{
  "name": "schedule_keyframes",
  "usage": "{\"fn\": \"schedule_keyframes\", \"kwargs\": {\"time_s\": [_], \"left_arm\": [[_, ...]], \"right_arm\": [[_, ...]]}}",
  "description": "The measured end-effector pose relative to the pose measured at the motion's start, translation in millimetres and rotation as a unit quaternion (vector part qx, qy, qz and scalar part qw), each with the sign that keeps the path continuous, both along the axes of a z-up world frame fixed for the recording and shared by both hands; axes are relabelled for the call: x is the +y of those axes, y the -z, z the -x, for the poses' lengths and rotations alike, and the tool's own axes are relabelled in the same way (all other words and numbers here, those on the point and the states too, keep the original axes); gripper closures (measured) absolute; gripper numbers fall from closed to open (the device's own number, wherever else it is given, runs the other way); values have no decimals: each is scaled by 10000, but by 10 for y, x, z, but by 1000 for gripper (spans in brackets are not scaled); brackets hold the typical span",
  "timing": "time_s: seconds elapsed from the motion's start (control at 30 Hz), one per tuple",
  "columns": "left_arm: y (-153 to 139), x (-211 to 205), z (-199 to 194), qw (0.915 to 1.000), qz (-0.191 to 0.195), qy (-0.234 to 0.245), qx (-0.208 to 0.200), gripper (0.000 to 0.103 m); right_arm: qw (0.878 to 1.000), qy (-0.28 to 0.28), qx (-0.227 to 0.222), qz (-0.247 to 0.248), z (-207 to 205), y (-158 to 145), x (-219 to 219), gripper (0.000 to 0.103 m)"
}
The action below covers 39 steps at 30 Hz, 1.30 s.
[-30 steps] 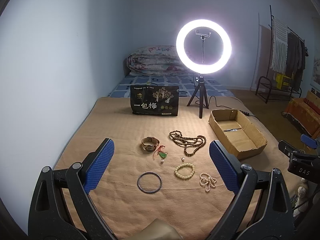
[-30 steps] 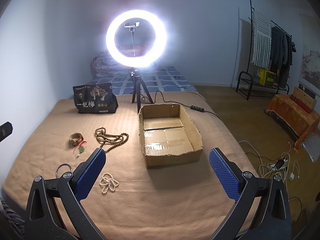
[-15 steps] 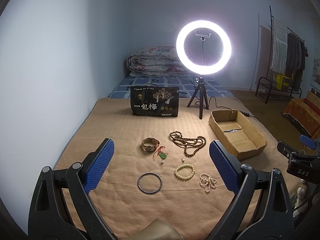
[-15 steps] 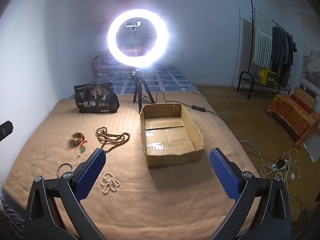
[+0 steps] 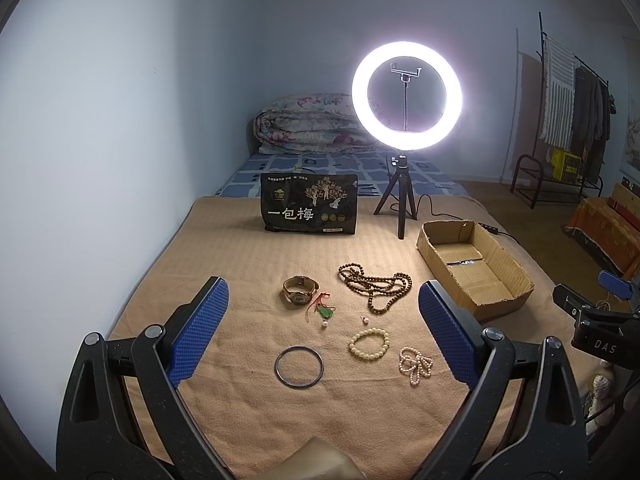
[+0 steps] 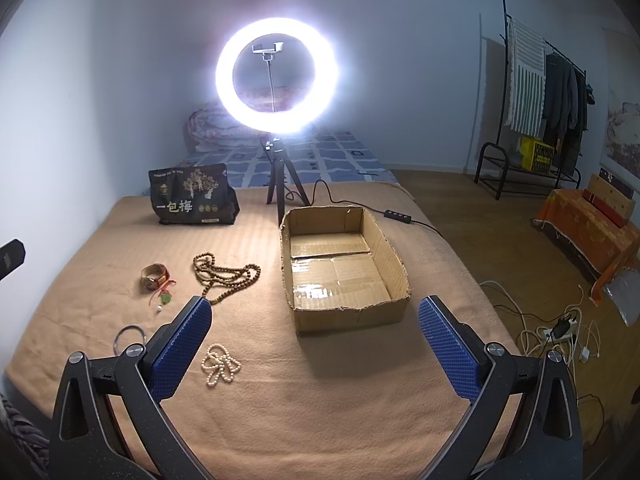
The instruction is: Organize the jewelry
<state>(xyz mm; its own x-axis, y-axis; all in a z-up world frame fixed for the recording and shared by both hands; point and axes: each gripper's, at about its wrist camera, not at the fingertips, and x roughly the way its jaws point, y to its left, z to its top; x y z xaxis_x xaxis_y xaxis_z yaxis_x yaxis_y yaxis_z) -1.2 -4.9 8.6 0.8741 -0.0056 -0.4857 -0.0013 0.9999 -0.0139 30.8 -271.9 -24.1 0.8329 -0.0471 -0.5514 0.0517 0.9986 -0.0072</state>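
Note:
Jewelry lies on a tan blanket (image 5: 248,256): a wristwatch (image 5: 299,290), a red-corded green pendant (image 5: 323,311), a brown bead necklace (image 5: 376,284), a cream bead bracelet (image 5: 369,344), a pearl strand (image 5: 415,365) and a dark bangle (image 5: 299,367). An empty cardboard box (image 6: 340,268) stands to their right. My left gripper (image 5: 323,332) is open and empty, held above the jewelry. My right gripper (image 6: 316,344) is open and empty, in front of the box; the pearl strand (image 6: 219,364) lies near its left finger.
A lit ring light on a tripod (image 5: 406,92) and a black printed bag (image 5: 309,209) stand at the back of the blanket. A cable with a switch (image 6: 394,213) runs behind the box. The bed edge drops to the floor at right, with cables (image 6: 560,328).
Both grippers stay open. The right wrist view has shifted slightly, so the box and ring light sit a little further right. The jewelry has not moved.

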Motion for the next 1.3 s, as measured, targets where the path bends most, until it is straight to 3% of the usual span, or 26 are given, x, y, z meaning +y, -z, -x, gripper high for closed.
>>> {"fn": "schedule_keyframes", "kwargs": {"time_s": [1.3], "left_arm": [[10, 115, -55, 9999, -12, -80, 108, 5]], "right_arm": [[9999, -51, 84, 29, -3, 47, -3, 0]]}}
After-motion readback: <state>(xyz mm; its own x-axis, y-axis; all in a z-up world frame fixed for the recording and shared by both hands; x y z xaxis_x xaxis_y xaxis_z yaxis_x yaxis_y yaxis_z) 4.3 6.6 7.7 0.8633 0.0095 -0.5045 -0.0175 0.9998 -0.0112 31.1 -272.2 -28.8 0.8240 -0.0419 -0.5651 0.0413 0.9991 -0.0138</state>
